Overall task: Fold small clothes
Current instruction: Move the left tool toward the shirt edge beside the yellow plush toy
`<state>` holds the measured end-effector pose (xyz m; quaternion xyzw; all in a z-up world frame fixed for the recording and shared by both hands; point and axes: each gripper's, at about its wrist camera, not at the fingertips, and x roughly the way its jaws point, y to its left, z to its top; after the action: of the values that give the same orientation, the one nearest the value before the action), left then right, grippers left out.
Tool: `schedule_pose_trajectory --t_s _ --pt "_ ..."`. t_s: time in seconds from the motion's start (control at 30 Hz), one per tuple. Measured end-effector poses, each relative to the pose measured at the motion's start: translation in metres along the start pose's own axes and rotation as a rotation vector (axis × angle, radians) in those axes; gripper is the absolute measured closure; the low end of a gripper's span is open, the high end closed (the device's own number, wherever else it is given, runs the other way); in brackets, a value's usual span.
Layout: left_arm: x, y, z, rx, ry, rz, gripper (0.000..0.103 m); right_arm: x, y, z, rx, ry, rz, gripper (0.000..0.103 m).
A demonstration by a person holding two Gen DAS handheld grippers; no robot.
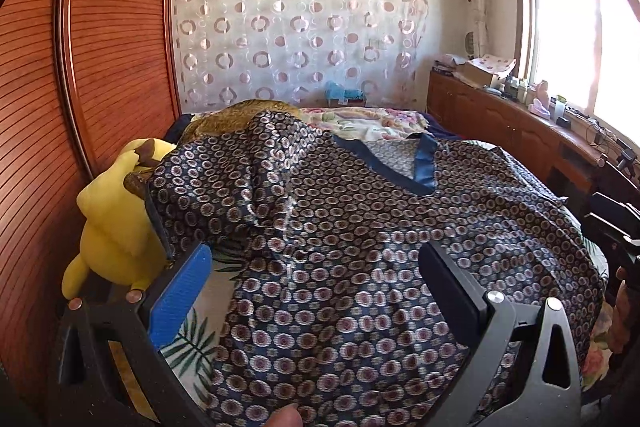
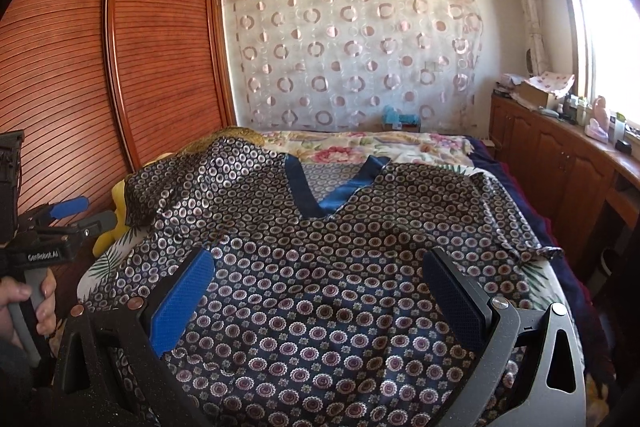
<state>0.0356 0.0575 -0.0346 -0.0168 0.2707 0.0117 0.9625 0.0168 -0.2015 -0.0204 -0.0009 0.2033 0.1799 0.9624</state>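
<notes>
I have the patterned top (image 2: 320,267) spread front-up on the bed (image 2: 400,143), its V-neck at the far side and its left sleeve draped over a yellow plush toy (image 1: 112,227). Both grippers hover over the near hem: my left gripper (image 1: 316,287) and right gripper (image 2: 320,291) have their fingers wide apart, holding nothing, probably lined up to pinch the hem.

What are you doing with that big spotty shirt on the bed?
A person is getting ready to fold it. The patterned shirt lies spread out on the bed, its blue V-neck facing up. The left claw and the right claw are both open above it, holding nothing. One sleeve is draped over a yellow plush toy.
</notes>
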Motion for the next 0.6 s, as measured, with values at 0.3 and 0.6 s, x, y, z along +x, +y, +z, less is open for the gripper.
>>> schedule_pose_trajectory --t_s 0.3,0.6 --pt "0.030 0.046 0.006 -0.017 0.040 0.049 0.000 0.050 0.000 0.006 -0.058 0.109 0.044 0.000" --pt "0.062 0.091 0.030 -0.052 0.068 0.058 0.000 0.098 -0.013 0.042 -0.110 0.169 0.114 0.005"
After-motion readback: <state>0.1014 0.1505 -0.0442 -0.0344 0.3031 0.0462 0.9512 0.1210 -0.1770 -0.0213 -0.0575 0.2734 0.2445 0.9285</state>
